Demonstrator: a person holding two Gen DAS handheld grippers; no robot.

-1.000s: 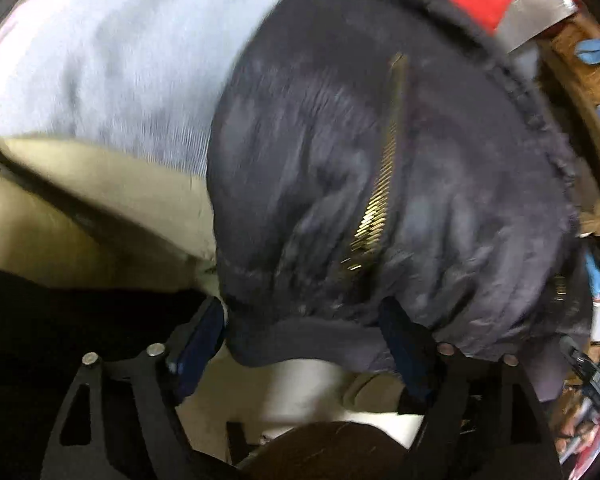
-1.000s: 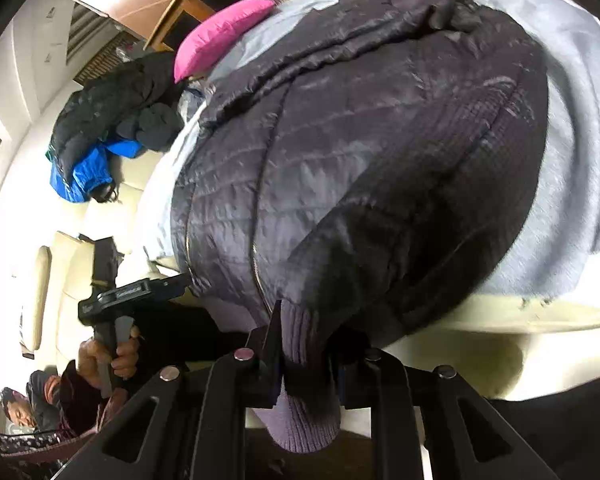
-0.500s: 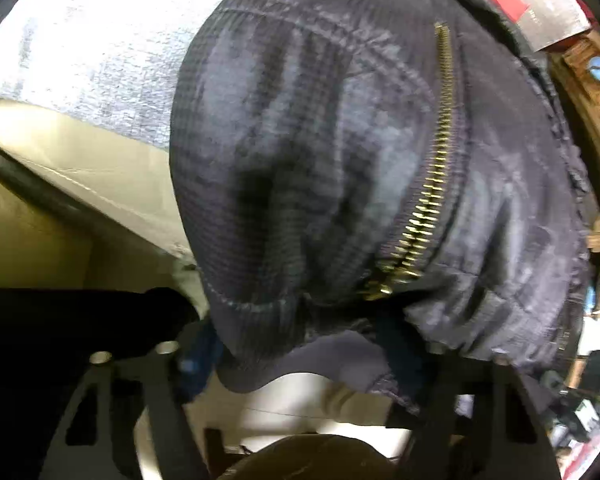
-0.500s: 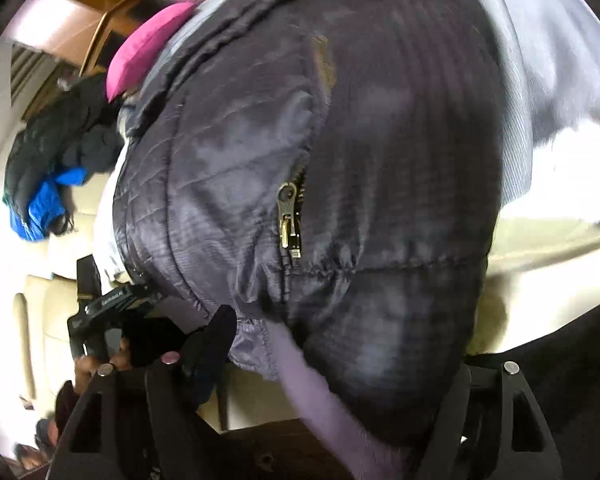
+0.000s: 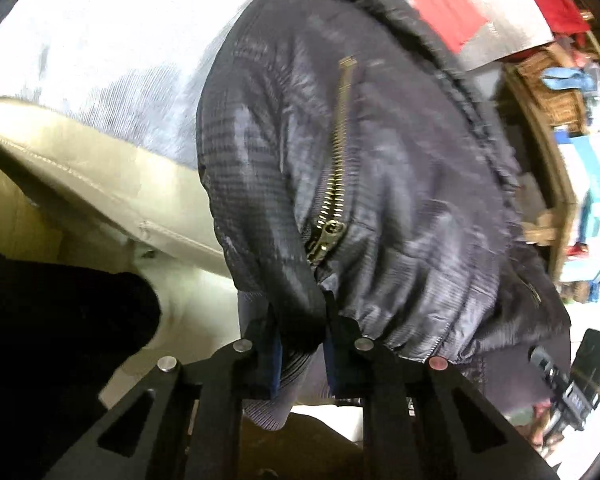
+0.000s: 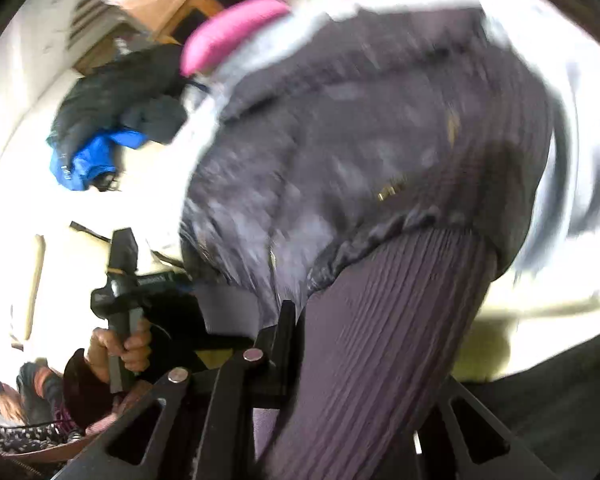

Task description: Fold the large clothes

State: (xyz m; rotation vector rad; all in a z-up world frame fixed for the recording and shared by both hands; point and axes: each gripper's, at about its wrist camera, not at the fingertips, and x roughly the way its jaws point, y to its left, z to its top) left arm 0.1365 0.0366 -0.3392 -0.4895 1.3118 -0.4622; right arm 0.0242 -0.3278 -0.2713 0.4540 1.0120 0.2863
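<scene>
A grey sheet (image 5: 112,40) covers the cream cushion (image 5: 100,168); the dark jacket (image 5: 380,160) lies at its near edge. The left gripper (image 5: 300,344) and right gripper (image 6: 352,340) have just closed, clamping the jacket's hem. Lift both evenly, keeping the hem taut.

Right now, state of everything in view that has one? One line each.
jacket: dark, quilted, draped over the sofa edge, hem bunched in both grippers
pocket zipper: closed, pull at the lower end
ribbed hem: pulled toward the camera
left gripper: jaws just closed, shut on the hem
right gripper: jaws just closed, shut on ribbed hem
grey cover: spread under the jacket
</scene>
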